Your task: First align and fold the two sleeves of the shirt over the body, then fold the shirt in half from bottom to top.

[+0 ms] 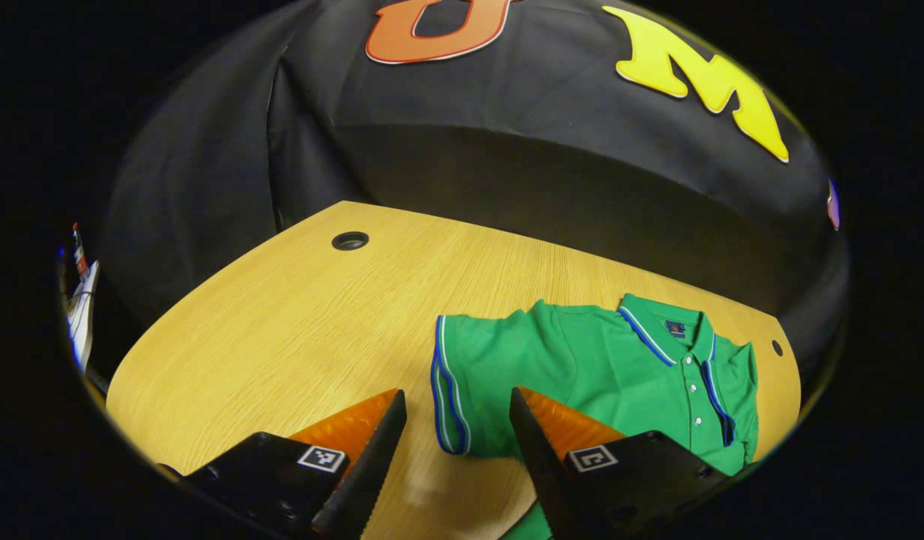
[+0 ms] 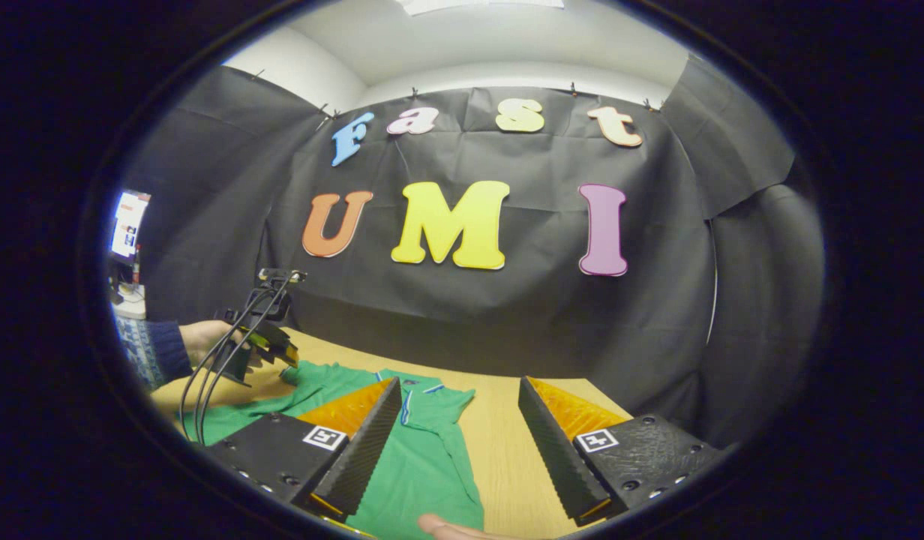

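Note:
A green polo shirt (image 1: 582, 367) with blue and white trim lies flat on the wooden table (image 1: 282, 330), collar (image 1: 661, 330) towards the far wall. Its spread sleeve (image 1: 454, 390) reaches left, cuff just ahead of my open left gripper (image 1: 458, 450); one finger sits over the shirt's body. In the right gripper view the shirt (image 2: 424, 465) lies at the lower left, partly under the left finger of my open right gripper (image 2: 458, 442), which holds nothing. Farther left there, a hand holds the left gripper (image 2: 271, 349) low over the shirt.
The table has a cable hole (image 1: 349, 241) at the far left and a smaller one (image 1: 777, 347) beside the shirt's right shoulder. Cables (image 2: 207, 375) hang from the left gripper. A person's patterned sleeve (image 2: 158, 352) and a lit screen (image 2: 128, 221) are at the left. A fingertip (image 2: 447, 529) shows at the bottom edge.

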Motion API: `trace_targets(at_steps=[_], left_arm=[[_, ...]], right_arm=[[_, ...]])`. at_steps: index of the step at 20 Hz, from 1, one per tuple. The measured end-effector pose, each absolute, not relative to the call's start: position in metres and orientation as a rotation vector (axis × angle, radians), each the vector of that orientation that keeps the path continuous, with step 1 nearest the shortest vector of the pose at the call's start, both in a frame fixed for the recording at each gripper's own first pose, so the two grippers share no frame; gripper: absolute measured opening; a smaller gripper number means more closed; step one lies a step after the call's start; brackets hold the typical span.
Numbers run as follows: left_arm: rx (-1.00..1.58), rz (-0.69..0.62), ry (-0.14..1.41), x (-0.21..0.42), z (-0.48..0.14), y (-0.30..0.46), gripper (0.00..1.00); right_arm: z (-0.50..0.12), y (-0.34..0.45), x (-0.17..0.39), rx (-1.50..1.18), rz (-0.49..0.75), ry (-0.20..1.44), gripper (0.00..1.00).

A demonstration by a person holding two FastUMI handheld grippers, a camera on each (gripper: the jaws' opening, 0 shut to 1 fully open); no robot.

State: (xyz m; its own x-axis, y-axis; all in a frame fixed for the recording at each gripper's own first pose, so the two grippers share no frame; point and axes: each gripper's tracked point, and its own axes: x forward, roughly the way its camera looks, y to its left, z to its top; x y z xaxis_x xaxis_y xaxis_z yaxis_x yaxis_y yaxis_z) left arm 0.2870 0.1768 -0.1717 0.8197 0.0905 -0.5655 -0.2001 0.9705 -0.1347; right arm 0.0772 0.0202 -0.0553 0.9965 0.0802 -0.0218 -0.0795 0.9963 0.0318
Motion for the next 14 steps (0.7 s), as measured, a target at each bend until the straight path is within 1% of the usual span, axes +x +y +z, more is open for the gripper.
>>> trace_targets(at_steps=[1, 2, 3, 4, 5, 7, 8, 9, 10, 11, 14], left_arm=[[-0.207, 0.129, 0.590, 0.292, -0.174, 0.172, 0.84], [-0.224, 0.120, 0.599, 0.295, -0.179, 0.169, 0.81], [-0.240, 0.125, 0.626, 0.296, -0.188, 0.169, 0.76], [-0.245, 0.141, 0.657, 0.295, -0.200, 0.172, 0.82], [-0.239, 0.163, 0.661, 0.298, -0.204, 0.176, 0.68], [-0.252, 0.148, 0.632, 0.303, -0.196, 0.176, 0.58], [-0.267, 0.145, 0.635, 0.304, -0.197, 0.175, 0.39], [-0.278, 0.151, 0.649, 0.303, -0.201, 0.176, 0.26], [-0.278, 0.155, 0.645, 0.304, -0.200, 0.175, 0.21], [-0.268, 0.151, 0.645, 0.304, -0.198, 0.173, 0.14], [-0.197, 0.183, 0.617, 0.306, -0.182, 0.175, 0.11]], right_arm=[[-0.056, 0.019, 0.079, 0.050, 0.071, 0.025, 0.96], [-0.059, 0.020, 0.080, 0.072, 0.078, 0.034, 0.94], [-0.063, 0.020, 0.080, 0.089, 0.090, 0.046, 0.95], [-0.065, 0.019, 0.082, 0.099, 0.096, 0.055, 0.95], [-0.067, 0.015, 0.085, 0.103, 0.091, 0.057, 0.95], [-0.067, 0.010, 0.086, 0.101, 0.076, 0.053, 0.95], [-0.067, 0.010, 0.086, 0.104, 0.077, 0.050, 0.95], [-0.068, 0.010, 0.087, 0.108, 0.078, 0.051, 0.95], [-0.071, 0.011, 0.087, 0.109, 0.079, 0.058, 0.95], [-0.072, 0.011, 0.088, 0.111, 0.080, 0.063, 0.95], [-0.072, 0.010, 0.090, 0.116, 0.079, 0.063, 0.94]])
